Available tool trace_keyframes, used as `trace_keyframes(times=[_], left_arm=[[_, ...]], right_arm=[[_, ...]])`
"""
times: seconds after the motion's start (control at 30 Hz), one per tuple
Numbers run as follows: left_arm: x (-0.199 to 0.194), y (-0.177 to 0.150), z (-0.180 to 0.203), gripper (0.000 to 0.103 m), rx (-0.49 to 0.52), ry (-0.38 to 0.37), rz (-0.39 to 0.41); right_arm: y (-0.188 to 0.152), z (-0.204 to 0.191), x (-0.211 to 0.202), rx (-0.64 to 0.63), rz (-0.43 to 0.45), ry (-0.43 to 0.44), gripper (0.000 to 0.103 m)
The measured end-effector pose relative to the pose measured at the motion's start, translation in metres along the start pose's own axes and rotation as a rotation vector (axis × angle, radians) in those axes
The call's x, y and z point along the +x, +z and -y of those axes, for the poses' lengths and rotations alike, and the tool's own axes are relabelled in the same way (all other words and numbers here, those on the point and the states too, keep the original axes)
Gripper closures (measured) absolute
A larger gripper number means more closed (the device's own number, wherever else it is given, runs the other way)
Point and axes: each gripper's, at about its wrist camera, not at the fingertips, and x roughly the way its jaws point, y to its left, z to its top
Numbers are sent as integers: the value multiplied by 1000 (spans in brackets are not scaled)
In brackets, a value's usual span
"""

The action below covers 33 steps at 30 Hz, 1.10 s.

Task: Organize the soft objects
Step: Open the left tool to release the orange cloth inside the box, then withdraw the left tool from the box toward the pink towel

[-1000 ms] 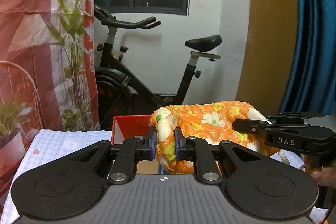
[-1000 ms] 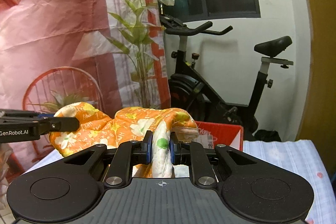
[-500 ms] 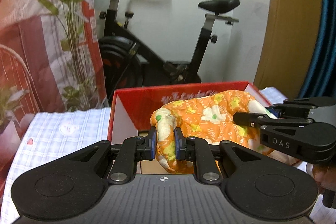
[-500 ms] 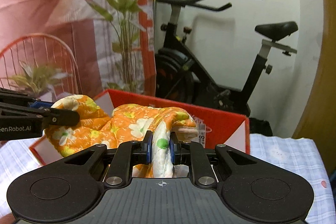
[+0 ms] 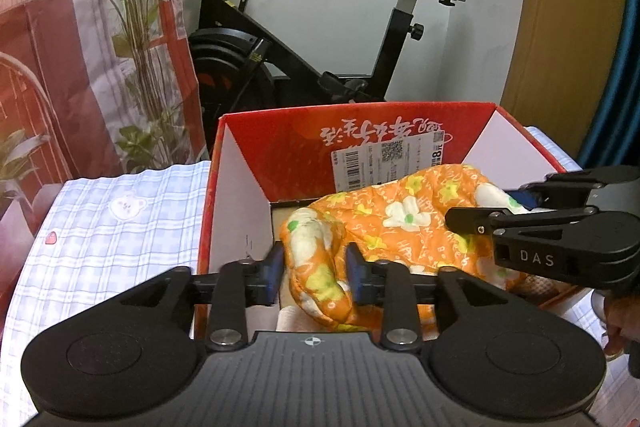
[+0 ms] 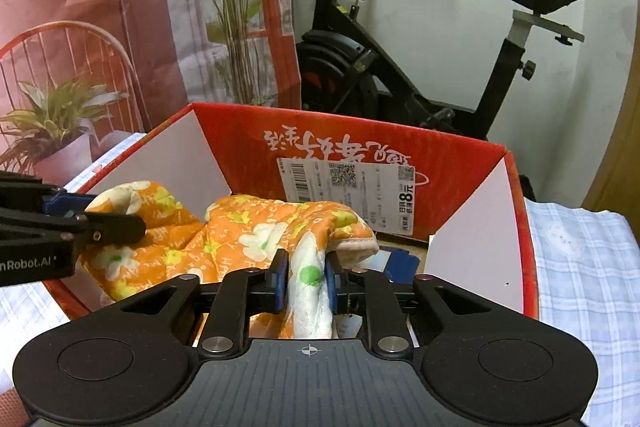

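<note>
Since a moment ago you have brought the orange cloth (image 5: 404,227) down into the red box (image 5: 248,203) and your left gripper (image 5: 314,273) has opened, its pads now apart beside the cloth. Your right gripper (image 6: 306,277) pinches the other end. You are putting it away; next, let go on the right too and lift both out

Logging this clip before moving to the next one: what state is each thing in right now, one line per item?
Left gripper: open, fingers either side of a fold of cloth.
Right gripper: shut on the cloth.
Orange floral cloth: bunched, lowered into the box, slung between both grippers.
Red cardboard box: open-topped, upright on the checked sheet.
Checked sheet: spread flat under the box.
</note>
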Motion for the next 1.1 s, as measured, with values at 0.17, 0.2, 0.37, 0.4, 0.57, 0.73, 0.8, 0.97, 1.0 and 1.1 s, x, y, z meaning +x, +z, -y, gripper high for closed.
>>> trace_keyframes(times=[0.17, 0.2, 0.37, 0.4, 0.57, 0.73, 0.8, 0.97, 1.0, 1.1], left_arm=[[-12, 4, 1, 40, -4, 23, 31], [-15, 4, 0, 40, -7, 23, 35], [-31, 3, 0, 34, -15, 26, 57], [-34, 3, 0, 30, -21, 23, 61], [-54, 0, 3, 9, -19, 9, 85], [-77, -4, 7, 0, -25, -20, 103], [-85, -6, 8, 0, -25, -15, 104], [-105, -16, 11, 0, -19, -8, 113], [-108, -20, 12, 0, -19, -9, 114], [-117, -28, 12, 0, -20, -2, 115]], right_arm=[[1, -4, -7, -21, 2, -40, 60], [1, -4, -9, -18, 7, -45, 56], [1, -2, -29, -9, 47, -66, 42], [2, -2, -32, -11, 50, -71, 35], [-1, -5, -60, -11, 90, -82, 14], [-5, -5, -91, 9, 132, -100, 0], [-7, -3, -101, 23, 138, -106, 0], [-19, -3, -127, 55, 166, -114, 0], [-22, -4, -131, 52, 172, -114, 0], [-31, -8, -143, 46, 184, -104, 0]])
